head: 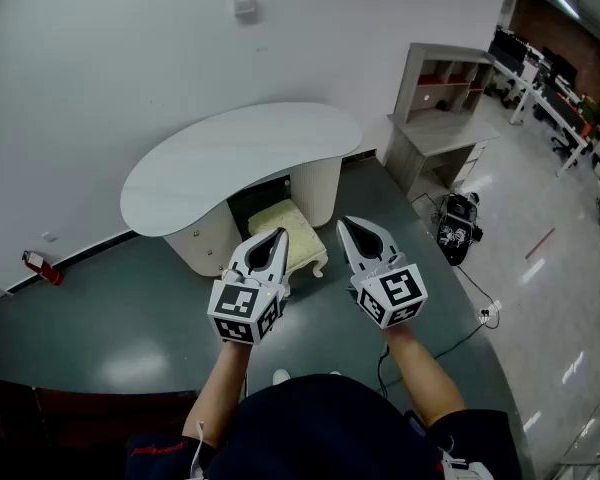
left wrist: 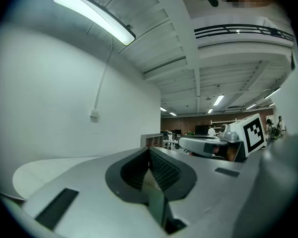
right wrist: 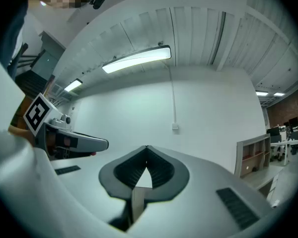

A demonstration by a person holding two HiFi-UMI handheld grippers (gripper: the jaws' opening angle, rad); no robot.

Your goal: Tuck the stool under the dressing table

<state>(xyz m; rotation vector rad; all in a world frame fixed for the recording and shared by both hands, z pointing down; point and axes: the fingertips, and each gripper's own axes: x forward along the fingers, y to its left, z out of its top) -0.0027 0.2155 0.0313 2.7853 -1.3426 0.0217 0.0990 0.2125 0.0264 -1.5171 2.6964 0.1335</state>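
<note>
White kidney-shaped dressing table (head: 230, 158) sits upper centre-left. Cream-cushioned stool (head: 302, 236) is mid-frame, partly under the tabletop, front edge sticking out. Left gripper (head: 276, 236) overlaps the stool's left side, jaws together, empty. Right gripper (head: 346, 226) is just right of the stool, jaws together, empty.

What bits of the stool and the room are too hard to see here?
- Stool: head view, back hidden under the dressing table top, near corner behind the left hand-held gripper.
- Both gripper views: no stool in frame.
- Red thing by the wall, head view: too small to name.
</note>
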